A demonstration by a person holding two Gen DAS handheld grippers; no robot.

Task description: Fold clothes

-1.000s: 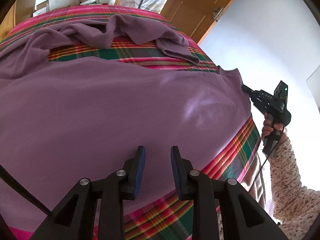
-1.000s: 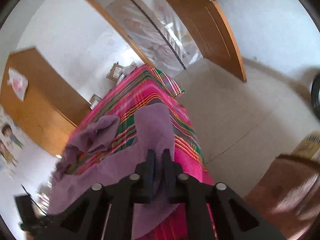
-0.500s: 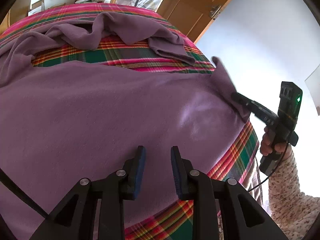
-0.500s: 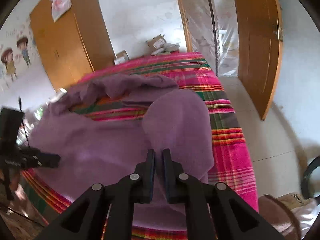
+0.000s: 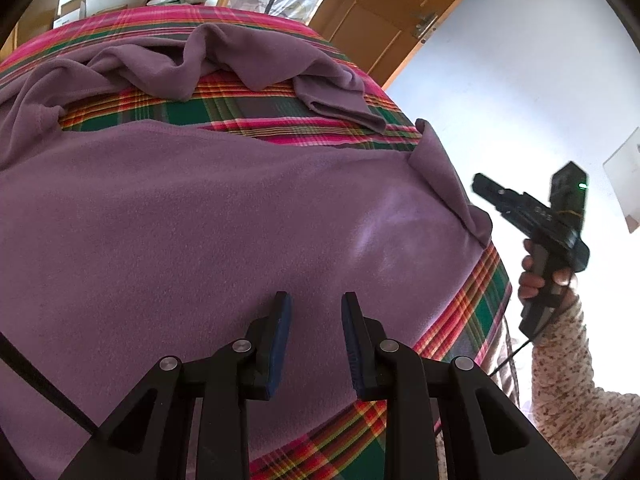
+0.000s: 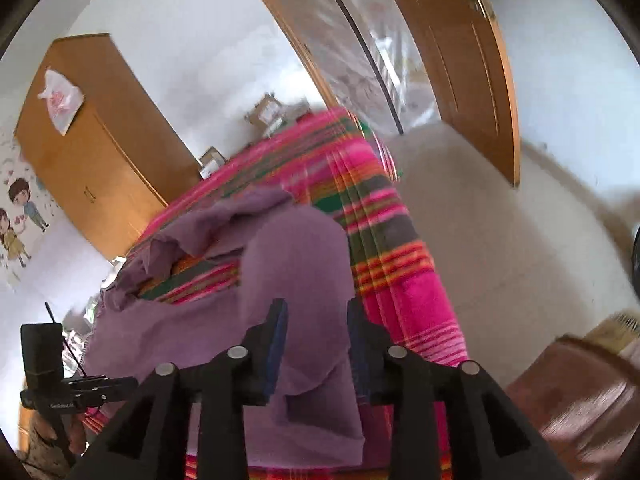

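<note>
Left gripper (image 5: 314, 340), left wrist view: jaws part-open with a clear gap, nothing between the pads, hovering just above the near part of the purple garment (image 5: 200, 240). Garment body is spread flat on the plaid bedspread (image 5: 280, 118), long axis running left-right across the view. One sleeve (image 5: 224, 60) lies bunched at the far side, apart from the body with a strip of plaid showing between. The garment's right corner (image 5: 444, 172) is flipped up and inward, loose, not pinched. Right gripper (image 5: 486, 190) is in the air just beside that corner, off the bed edge, held in the person's right hand (image 5: 540, 276); from here I can't tell its jaw gap.

Right wrist view, motion-blurred: right gripper (image 6: 316, 332) jaws are opening, now wide. Purple fabric (image 6: 304, 264) sits in line with the gap, but the pads aren't pressing it; judged as released. Left gripper (image 6: 100, 384) visible low left, over the garment's other end.

Judgement: the folded-over corner lies ahead of the right claw, so the right hand is nearer to it; the left claw is nearer the near hem. Next fold likely turns on that hem, which runs left-right.
</note>
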